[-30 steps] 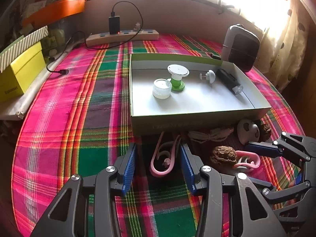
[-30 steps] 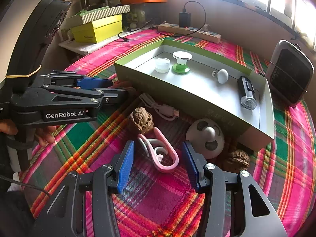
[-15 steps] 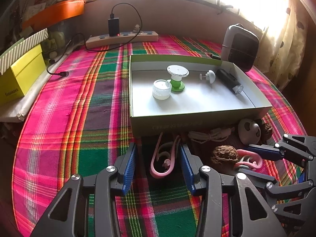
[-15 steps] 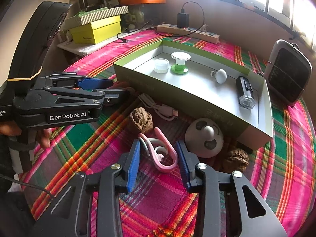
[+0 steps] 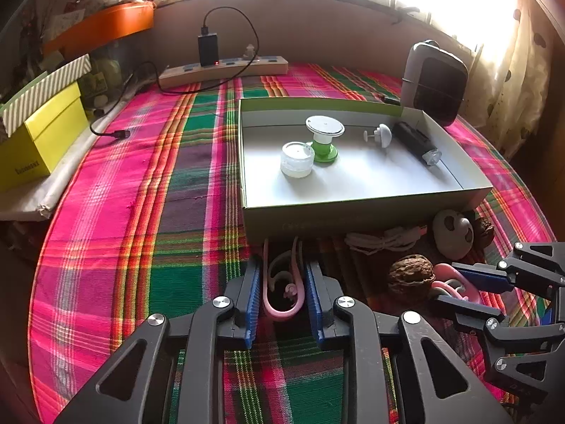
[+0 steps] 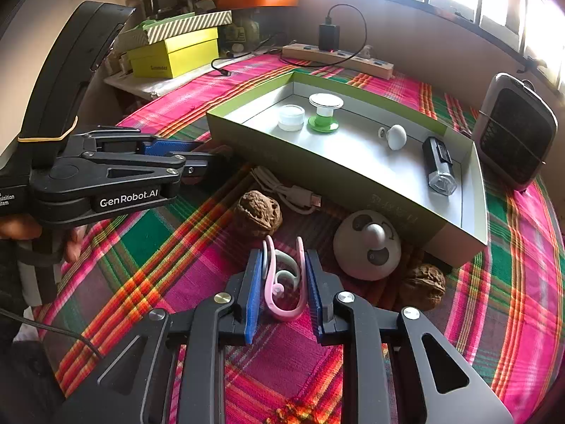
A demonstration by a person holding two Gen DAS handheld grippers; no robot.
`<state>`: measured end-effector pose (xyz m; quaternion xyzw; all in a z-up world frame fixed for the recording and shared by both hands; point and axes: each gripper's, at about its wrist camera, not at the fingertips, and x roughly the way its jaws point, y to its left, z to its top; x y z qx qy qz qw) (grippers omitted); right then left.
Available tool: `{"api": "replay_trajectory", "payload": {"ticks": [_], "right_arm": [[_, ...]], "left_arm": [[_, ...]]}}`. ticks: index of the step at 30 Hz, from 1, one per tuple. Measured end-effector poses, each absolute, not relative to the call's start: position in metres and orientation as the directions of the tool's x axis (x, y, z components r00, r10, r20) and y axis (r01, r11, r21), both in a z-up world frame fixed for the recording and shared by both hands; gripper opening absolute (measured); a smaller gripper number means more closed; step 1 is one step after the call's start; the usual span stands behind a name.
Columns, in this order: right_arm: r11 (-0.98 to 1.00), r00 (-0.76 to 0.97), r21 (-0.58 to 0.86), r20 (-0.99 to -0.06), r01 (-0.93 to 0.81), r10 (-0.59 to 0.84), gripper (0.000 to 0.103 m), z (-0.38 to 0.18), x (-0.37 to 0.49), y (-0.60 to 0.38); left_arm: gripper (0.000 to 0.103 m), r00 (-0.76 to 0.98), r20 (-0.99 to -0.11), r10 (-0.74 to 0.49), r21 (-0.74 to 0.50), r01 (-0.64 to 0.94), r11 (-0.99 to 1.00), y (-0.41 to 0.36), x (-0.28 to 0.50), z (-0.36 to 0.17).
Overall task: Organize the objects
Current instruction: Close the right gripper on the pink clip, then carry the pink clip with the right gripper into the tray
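Two pink ear-hook clips lie on the plaid cloth in front of an open green box (image 5: 353, 212). In the left wrist view, one pink clip (image 5: 282, 284) sits between the blue pads of my left gripper (image 5: 282, 282). Those jaws are closing and the pads press on the clip's two arms. In the right wrist view, my right gripper (image 6: 282, 282) is shut on the other pink clip (image 6: 284, 289). The right gripper (image 5: 457, 291) also shows beside a walnut (image 5: 409, 275). The left gripper (image 6: 208, 155) reaches in by the box's corner (image 6: 219, 123).
The box holds a white jar (image 5: 297, 159), a green and white spool (image 5: 324, 137), a white knob (image 5: 381, 135) and a black torch (image 5: 416, 143). Near the clips lie a white cable (image 6: 286, 190), a round white piece (image 6: 367, 247) and a second walnut (image 6: 422, 286). A power strip (image 5: 226, 69) sits behind.
Both pairs of jaws have closed inward onto their pink clips, squeezing the clips' arms nearly parallel. Neither hand has shifted.
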<state>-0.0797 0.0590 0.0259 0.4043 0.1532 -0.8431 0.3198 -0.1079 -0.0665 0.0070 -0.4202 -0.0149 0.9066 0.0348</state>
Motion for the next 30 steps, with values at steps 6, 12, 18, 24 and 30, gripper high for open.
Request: {"api": "replay_trajectory", "payload": {"ticks": [6,12,18,24,30], "right_arm": [[-0.749,-0.47,-0.001,-0.779,0.662,-0.414,0.024,0.026,-0.079,0.059],[-0.75,-0.469,0.001,-0.78,0.662,-0.415,0.024,0.026,-0.079,0.059],[-0.754,-0.47,0.005,-0.78,0.657,-0.414,0.024,0.026,-0.076,0.062],[-0.758,-0.469,0.019,-0.776,0.652,-0.423,0.024,0.028,-0.074,0.067],[-0.761,-0.469,0.033,-0.77,0.648,-0.433,0.024,0.031,-0.071,0.069]], "left_arm": [[0.021,-0.645,-0.761,0.076,-0.056,-0.05,-0.997,-0.066,-0.107,0.007],[0.021,-0.645,-0.76,0.072,-0.052,-0.05,-0.997,-0.066,-0.107,0.007],[0.021,-0.65,-0.757,0.069,-0.049,-0.05,-0.998,-0.067,-0.104,0.008],[0.021,-0.659,-0.749,0.069,-0.042,-0.056,-0.998,-0.067,-0.098,0.013],[0.021,-0.669,-0.74,0.071,-0.039,-0.062,-0.997,-0.064,-0.093,0.018]]}}
